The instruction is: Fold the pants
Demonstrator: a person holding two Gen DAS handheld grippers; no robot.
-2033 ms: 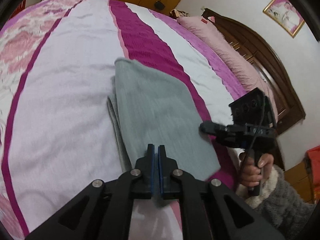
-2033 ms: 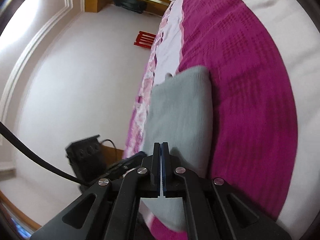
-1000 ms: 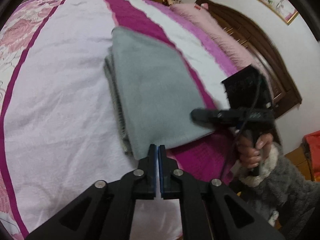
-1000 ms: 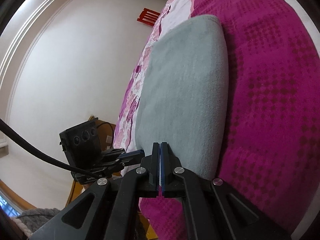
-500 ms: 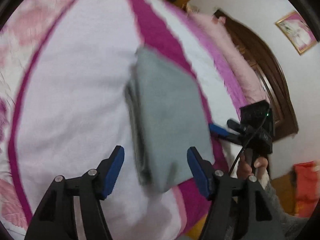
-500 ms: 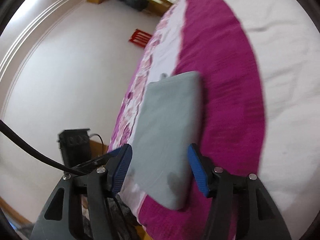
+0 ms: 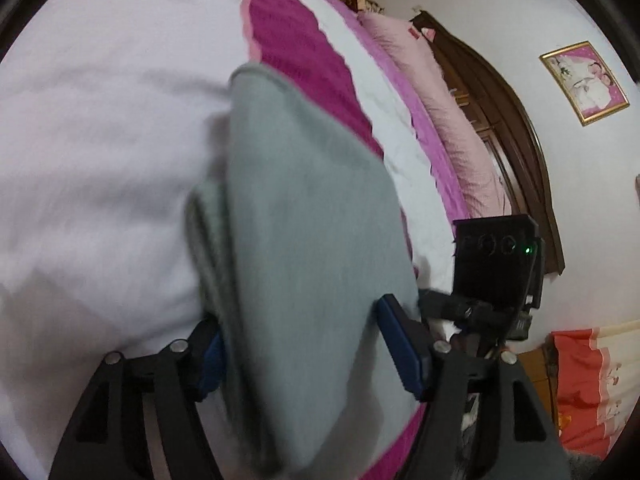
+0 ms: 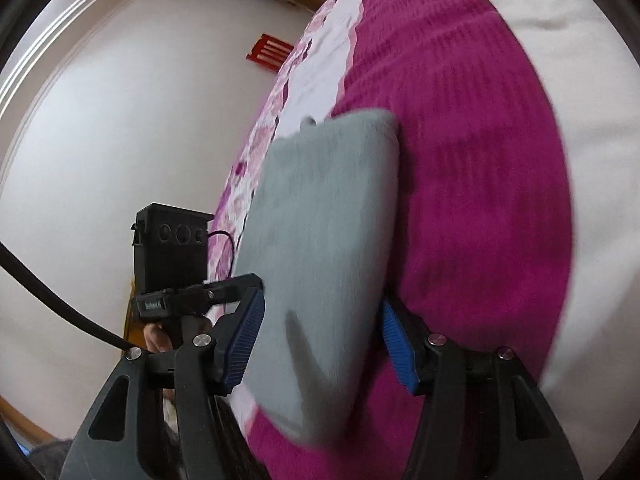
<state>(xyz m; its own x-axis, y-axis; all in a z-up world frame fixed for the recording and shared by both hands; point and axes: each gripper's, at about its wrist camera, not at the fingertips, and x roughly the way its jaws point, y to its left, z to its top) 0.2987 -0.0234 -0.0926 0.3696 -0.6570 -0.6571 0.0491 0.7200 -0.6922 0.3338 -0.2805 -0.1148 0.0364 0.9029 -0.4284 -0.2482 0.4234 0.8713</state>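
Observation:
The grey pants lie folded into a thick rectangle on the pink, white and magenta bedspread. My left gripper is open, its blue pads standing either side of the near end of the pants. My right gripper is open too, its jaws standing either side of the other near corner of the grey pants. Each gripper shows in the other's view: the right one at the pants' right edge, the left one at their left edge.
A pink pillow and a dark wooden headboard run along the far right of the bed. A framed picture hangs on the wall. An orange cloth is at the lower right. The bed's edge is close to both grippers.
Both grippers were shut a second ago and have opened wide. They have moved in so that the near end of the folded pants now sits between each pair of jaws.

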